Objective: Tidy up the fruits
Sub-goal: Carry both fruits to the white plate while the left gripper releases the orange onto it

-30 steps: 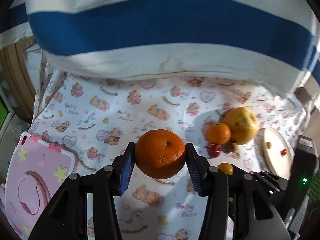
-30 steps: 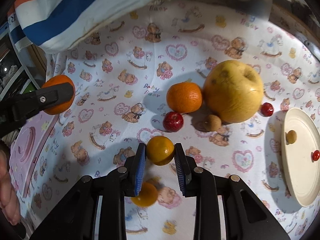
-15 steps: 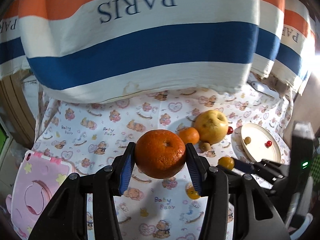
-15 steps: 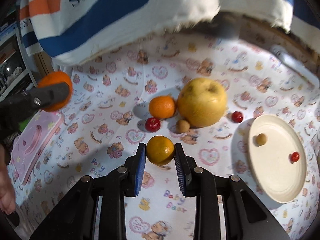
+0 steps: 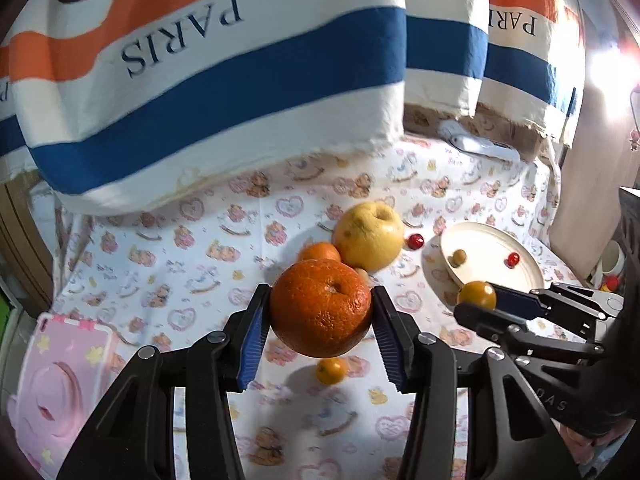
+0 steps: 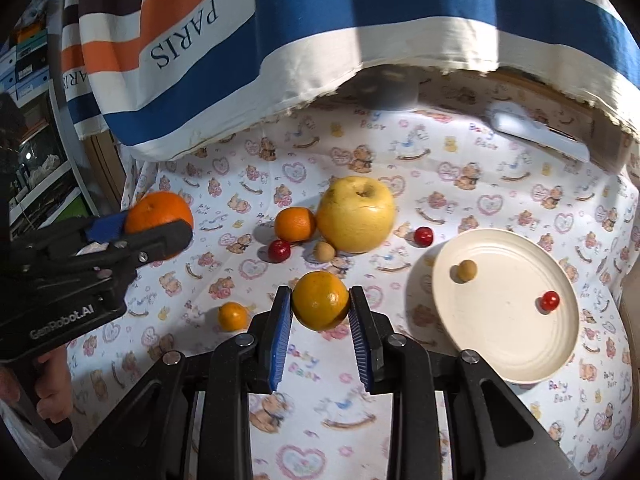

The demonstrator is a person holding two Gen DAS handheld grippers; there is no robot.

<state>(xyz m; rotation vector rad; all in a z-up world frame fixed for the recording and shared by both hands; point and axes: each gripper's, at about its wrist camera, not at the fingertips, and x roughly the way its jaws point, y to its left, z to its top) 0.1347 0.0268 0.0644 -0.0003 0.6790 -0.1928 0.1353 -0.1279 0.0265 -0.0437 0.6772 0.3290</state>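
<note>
Since only a tiny tan fruit and a tiny red one sit on the plate, most of the sorting looks not done yet. The left gripper squeezes a big orange between its blue pads, held up in the air above the cloth. The right gripper pinches a small yellow-orange fruit the same way, also lifted up. Ahead of the right gripper sit a big yellow apple, a mandarin, two red balls and a brown nut-like fruit. One more small orange lies just to its left. The plate is off to its right. Both grippers point forward and a bit down.
</note>
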